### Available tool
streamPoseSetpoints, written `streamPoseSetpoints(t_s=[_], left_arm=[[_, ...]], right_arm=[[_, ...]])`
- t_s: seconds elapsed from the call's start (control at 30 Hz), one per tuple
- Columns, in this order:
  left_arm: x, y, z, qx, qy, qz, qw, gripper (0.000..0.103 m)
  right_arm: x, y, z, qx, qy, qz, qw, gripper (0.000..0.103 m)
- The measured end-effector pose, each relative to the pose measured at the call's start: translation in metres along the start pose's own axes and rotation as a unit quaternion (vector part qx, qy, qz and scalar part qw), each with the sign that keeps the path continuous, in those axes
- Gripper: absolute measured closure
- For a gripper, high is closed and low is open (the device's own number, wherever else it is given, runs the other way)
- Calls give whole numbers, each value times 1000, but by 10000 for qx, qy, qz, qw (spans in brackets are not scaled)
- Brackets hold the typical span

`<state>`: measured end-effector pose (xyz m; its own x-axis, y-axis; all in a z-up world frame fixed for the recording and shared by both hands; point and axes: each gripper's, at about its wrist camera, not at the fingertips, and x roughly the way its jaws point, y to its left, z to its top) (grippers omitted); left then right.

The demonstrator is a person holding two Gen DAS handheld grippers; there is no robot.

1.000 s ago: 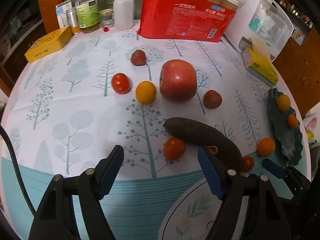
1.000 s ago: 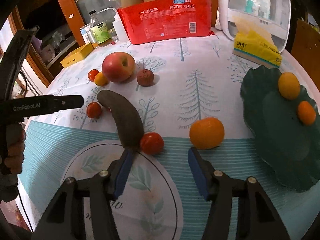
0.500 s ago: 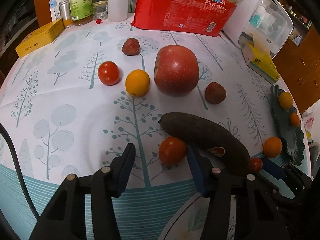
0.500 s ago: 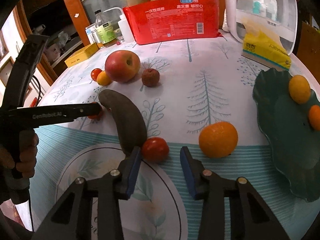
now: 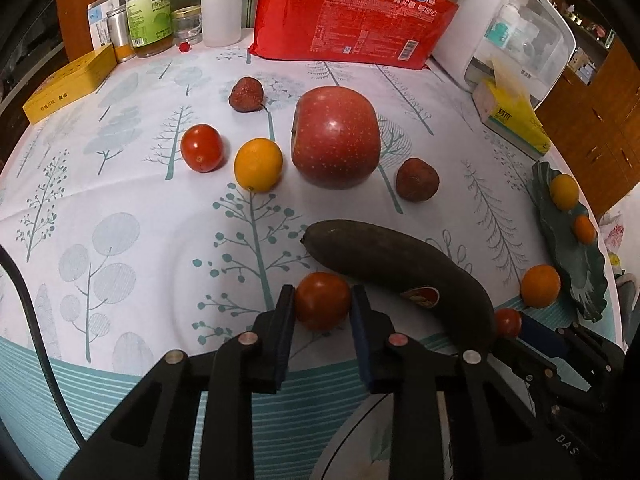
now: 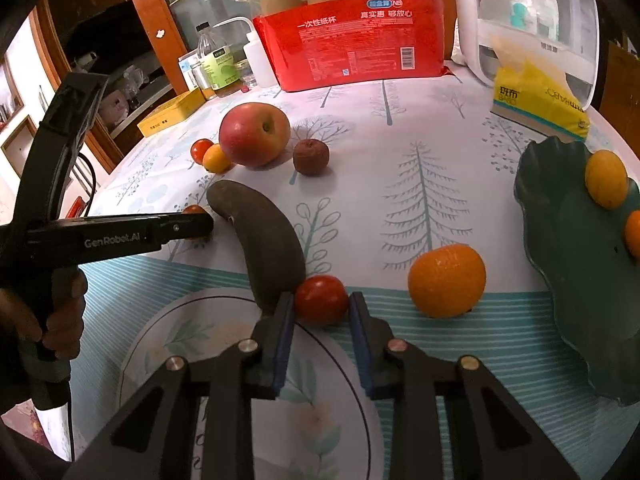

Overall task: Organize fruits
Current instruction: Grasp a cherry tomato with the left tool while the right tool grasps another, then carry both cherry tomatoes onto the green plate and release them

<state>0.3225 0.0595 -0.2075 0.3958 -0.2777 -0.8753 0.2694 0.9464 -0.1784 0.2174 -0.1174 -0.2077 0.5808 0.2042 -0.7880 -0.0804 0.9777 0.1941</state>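
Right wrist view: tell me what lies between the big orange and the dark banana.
A small red tomato lies between the orange and the dark banana, clamped in the right hand-held gripper; the right wrist view shows it.

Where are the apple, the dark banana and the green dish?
apple [image 5: 336,136]: left wrist view, middle of its red skin.
dark banana [image 6: 268,236]: right wrist view, mid-body.
green dish [image 6: 572,264]: right wrist view, bare inner surface.

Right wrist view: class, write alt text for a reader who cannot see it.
The right tongs are shut on a small red tomato lying on the tree-print tablecloth, beside a long dark overripe banana. A round orange citrus fruit and a dark green leaf-shaped plate lie to the right.
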Motion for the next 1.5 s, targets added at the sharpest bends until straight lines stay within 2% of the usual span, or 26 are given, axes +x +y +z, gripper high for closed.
streamPoseSetpoints(t_s=[0.57,0.7,0.8,0.9,1.1,1.5], left_arm=[[-60,-27,-26,265,-88,-149,9995,78],[-72,-39,-32,268,0,-122,9996,78],[-79,-50,-39,204,68,-267,9994,78],[-85,-64,-48,250,109,-460,9986,78],[-94,-101,-70,404,245,-525,9975,78],[-100,-176,-88,466,241,-369,9979,78]], right_arm=[[-39,1,-24,573,-56,-165,9982,76],[-55,-1,-28,616,-113,-141,9979,76],[-65,-5,-31,637,-145,-176,9977,76],[-77,-13,-34,682,-170,-213,9973,76],[-99,-39,-46,833,-142,-282,9960,76],[-135,-112,-68,1097,42,-277,9936,76]])
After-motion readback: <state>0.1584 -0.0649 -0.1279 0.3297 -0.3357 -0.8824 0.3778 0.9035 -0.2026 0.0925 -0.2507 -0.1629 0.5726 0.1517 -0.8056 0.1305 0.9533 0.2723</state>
